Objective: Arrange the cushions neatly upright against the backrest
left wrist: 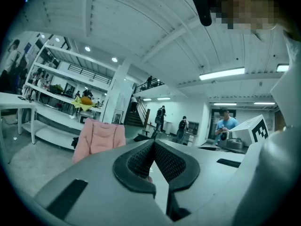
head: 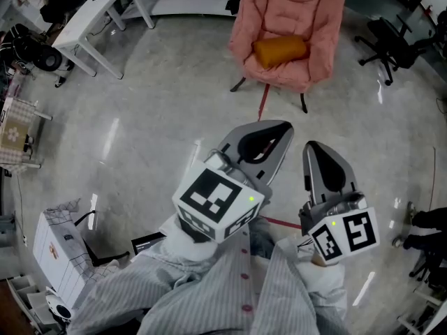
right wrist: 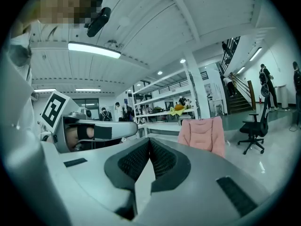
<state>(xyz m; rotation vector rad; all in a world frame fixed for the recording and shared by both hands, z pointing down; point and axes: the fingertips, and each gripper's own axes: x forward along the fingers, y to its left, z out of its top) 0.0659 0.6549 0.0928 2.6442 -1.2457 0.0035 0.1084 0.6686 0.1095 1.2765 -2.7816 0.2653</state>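
Lying in pink chair [head: 321, 12]: orange cushion [head: 281, 49]

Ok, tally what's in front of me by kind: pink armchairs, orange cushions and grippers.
pink armchair: 1
orange cushion: 1
grippers: 2, the left gripper and the right gripper, both with fingers shut and empty
Total: 4
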